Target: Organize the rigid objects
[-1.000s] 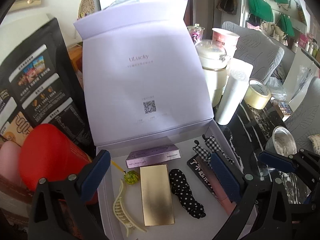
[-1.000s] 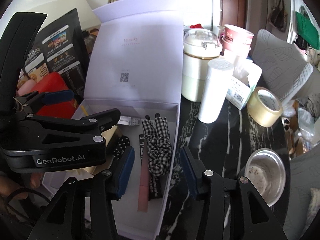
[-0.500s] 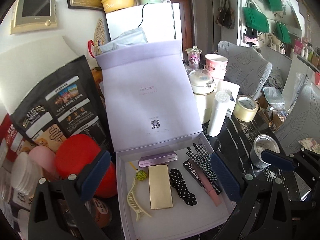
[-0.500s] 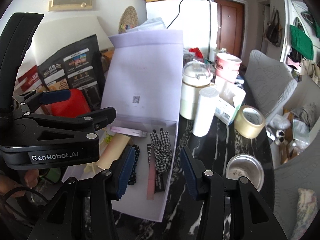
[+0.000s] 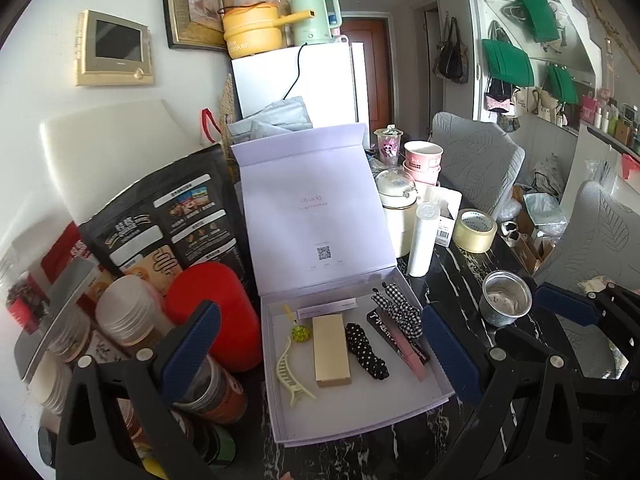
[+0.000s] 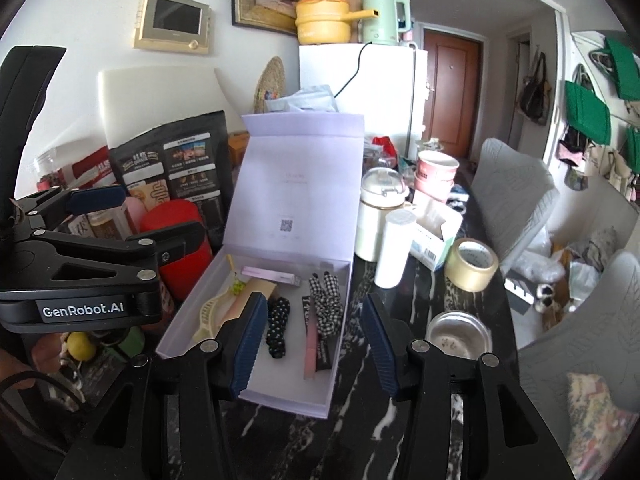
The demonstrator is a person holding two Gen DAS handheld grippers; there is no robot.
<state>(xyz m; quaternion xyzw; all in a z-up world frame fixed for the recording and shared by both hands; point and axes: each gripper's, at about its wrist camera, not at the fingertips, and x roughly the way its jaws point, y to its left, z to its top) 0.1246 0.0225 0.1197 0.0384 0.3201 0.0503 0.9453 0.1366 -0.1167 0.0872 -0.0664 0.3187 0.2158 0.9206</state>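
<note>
- Grippers come nearest: the left gripper [image 5: 320, 344] stands with its jaws spread wide and nothing between them, while the right gripper [image 6: 310, 344] is parted more narrowly, also holding nothing.
- Beyond them a lilac box [image 5: 360, 416] lies open on the dark marbled table [image 6: 400, 432], near its left edge, lid standing upright at the far side.
- Inside the box, left to right: a cream hair claw [image 5: 290, 372], a green bead charm [image 5: 298, 333], a gold flat case [image 5: 330, 350], a polka-dot scrunchie [image 5: 366, 350], a pink stick [image 5: 404, 350] on a black card, and a checked bow [image 5: 400, 310]; a slim lilac carton [image 5: 326, 307] lies along the far wall.
- Left of the box stands a red canister [image 5: 216, 312]; right of it a steel cup [image 5: 506, 302].
- Farther back, past the box's right corner, stand a white tube [image 5: 422, 240], a tape roll [image 5: 475, 230] and a cream jar [image 5: 396, 208].
</note>
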